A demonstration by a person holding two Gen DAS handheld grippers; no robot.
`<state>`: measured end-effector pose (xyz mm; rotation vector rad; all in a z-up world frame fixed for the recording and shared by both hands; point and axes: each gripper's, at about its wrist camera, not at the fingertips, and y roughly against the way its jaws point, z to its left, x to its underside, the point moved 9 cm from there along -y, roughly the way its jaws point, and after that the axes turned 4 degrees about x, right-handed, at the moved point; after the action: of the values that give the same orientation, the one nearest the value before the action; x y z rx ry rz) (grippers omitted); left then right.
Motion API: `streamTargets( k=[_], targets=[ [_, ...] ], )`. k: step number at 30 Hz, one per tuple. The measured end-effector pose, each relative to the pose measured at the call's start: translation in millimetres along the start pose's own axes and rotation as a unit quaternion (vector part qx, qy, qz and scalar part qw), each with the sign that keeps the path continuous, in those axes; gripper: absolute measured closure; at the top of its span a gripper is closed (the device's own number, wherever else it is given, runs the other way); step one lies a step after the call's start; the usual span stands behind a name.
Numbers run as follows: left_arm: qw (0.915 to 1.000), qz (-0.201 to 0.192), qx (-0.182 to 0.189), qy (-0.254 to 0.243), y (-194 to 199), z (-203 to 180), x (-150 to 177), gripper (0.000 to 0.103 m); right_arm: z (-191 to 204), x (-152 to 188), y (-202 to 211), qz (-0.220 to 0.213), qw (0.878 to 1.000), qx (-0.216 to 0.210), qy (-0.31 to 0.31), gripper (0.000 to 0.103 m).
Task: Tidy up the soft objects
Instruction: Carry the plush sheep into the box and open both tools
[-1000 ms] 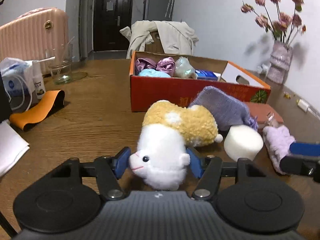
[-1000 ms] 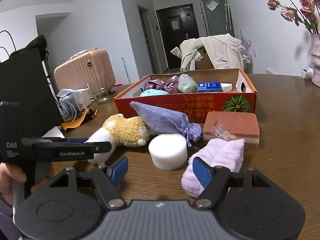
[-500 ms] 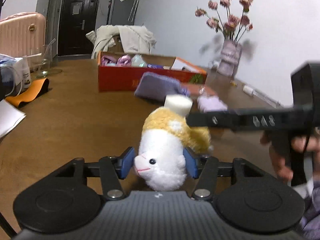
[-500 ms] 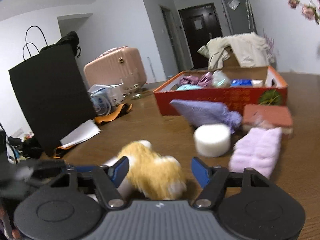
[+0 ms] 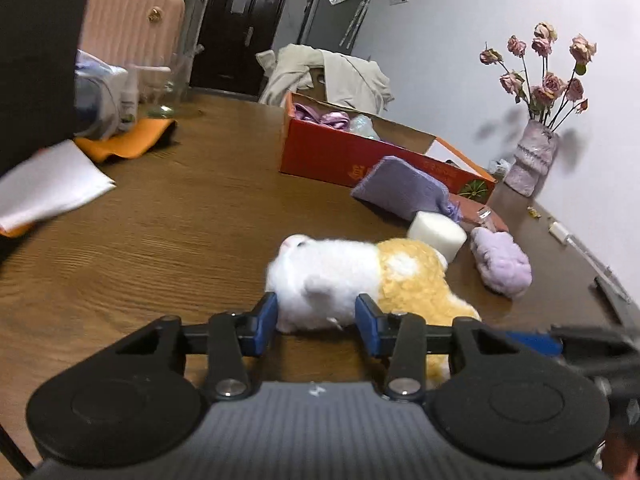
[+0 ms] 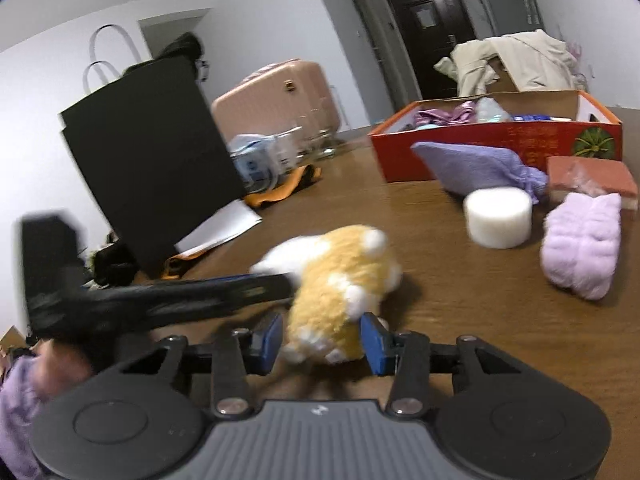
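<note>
The left claw (image 5: 316, 318) grips the white head of the plush toy (image 5: 372, 276) and the right claw (image 6: 322, 340) its yellow rear above the desk (image 5: 168, 224), so both should travel together toward the red box (image 5: 360, 152).

A pink suitcase (image 5: 136, 28) stands in the upper left of the left wrist view, before a dark door (image 5: 236, 32). At far right a vase of dried roses (image 5: 532, 160) sits on the wooden tabletop (image 5: 160, 232). A black paper bag (image 6: 148, 160) fills the right wrist view's left side
</note>
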<state>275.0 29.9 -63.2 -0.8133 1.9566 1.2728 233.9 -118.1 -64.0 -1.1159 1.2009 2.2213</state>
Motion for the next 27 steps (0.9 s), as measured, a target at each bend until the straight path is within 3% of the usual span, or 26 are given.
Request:
streamTargets(
  k=[2,4,7,12,15,18,20,23,25,27],
  targets=[
    [0.9995,0.002,0.03,0.0,-5,-11,-3,0.059,-5,-3,9,-0.01,1.0,0.028,0.005,0.059],
    [0.9978,-0.005,0.064,-0.016,-8,-24,-6,0.054,-15,-9,19,-0.024,0.999,0.03,-0.01,0.059],
    [0.9987,-0.006,0.041,-0.031,-14,-28,-11,0.048,-37,-19,29,-0.042,0.997,0.051,-0.031,0.059],
    [0.9976,-0.01,0.067,-0.017,6,-32,-14,0.047,-68,-19,17,-0.031,0.994,0.098,-0.044,0.059],
    [0.9963,-0.011,0.078,-0.033,24,-39,-7,0.044,-53,-12,9,-0.016,0.997,0.055,-0.047,0.063],
    [0.9983,-0.024,0.043,-0.029,37,-29,-5,0.04,-23,-4,2,0.002,0.999,-0.029,-0.037,0.062],
    [0.9991,-0.03,0.031,-0.008,42,-17,-8,0.037,-15,-7,2,0.003,0.998,-0.056,-0.038,0.063],
    [0.9988,-0.026,0.042,0.006,40,-17,-9,0.034,-36,-29,12,-0.032,0.998,-0.012,-0.05,0.062],
    [0.9982,-0.015,0.055,-0.015,33,-31,-2,0.034,-53,-46,11,-0.048,0.997,0.035,-0.046,0.061],
    [0.9972,-0.002,0.066,-0.035,22,-46,4,0.036,-59,-60,-4,-0.04,0.998,0.038,-0.036,0.057]
  ],
)
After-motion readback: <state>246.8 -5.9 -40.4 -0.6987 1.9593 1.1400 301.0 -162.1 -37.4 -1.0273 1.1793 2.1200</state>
